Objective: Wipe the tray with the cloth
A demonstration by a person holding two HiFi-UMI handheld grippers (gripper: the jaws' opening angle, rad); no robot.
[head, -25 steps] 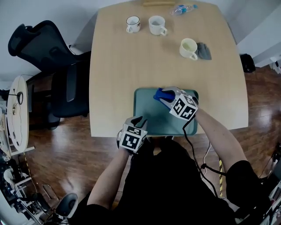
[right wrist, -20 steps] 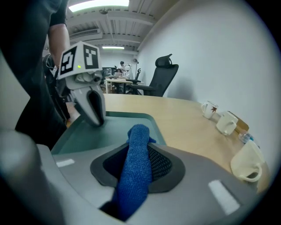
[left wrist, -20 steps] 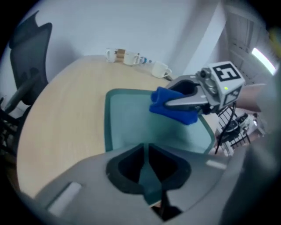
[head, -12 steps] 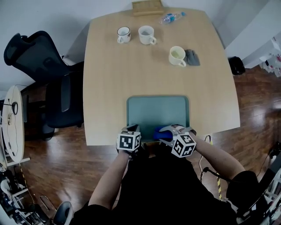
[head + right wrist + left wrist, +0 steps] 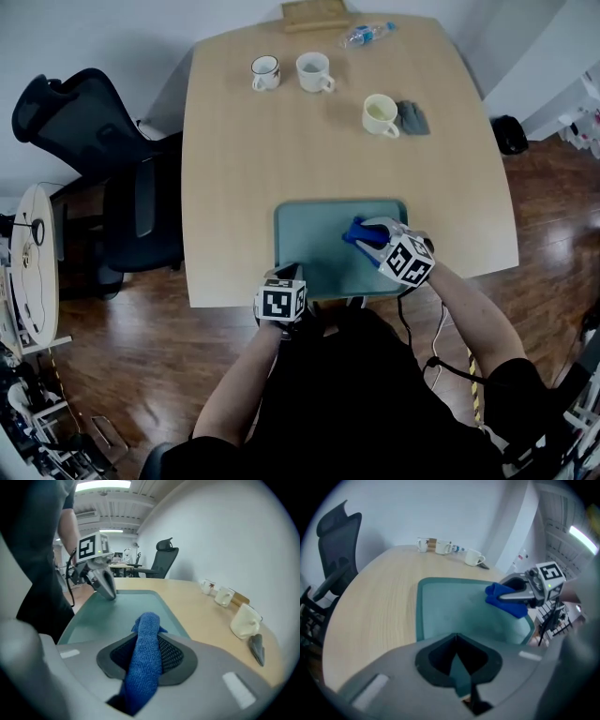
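The pale wooden table (image 5: 234,169) stands on a dark wood floor (image 5: 141,356), with a black office chair (image 5: 84,122) at its left side. At the table's near edge, right in front of me, the teal tray (image 5: 314,230) lies flat.

The blue cloth (image 5: 359,230) is bunched over the tray's right half, and my right tongs (image 5: 364,236) are clamped tight on it. Looking along them, I see the cloth squeezed between the pads as a thick roll, its free end poking out over the tray floor. Whether it presses on the tray I cannot tell.

My left tongs (image 5: 286,275) are at the tray's near left corner, closed all the way on its rim. Only their own view shows this: a thin teal strip pinched between the dark pads. From above, the marker cube hides that grip.

The head view alone takes in the far end of the table. There a dark-rimmed mug (image 5: 265,72) and a white mug (image 5: 312,71) stand side by side. Further right is a pale mug (image 5: 380,115) with a grey object (image 5: 412,118) just beside it. A plastic bottle (image 5: 366,35) lies on its side near a wooden box (image 5: 314,14) at the far edge.

The right tongs' view adds the ceiling lights (image 5: 101,485), which neither other view shows.
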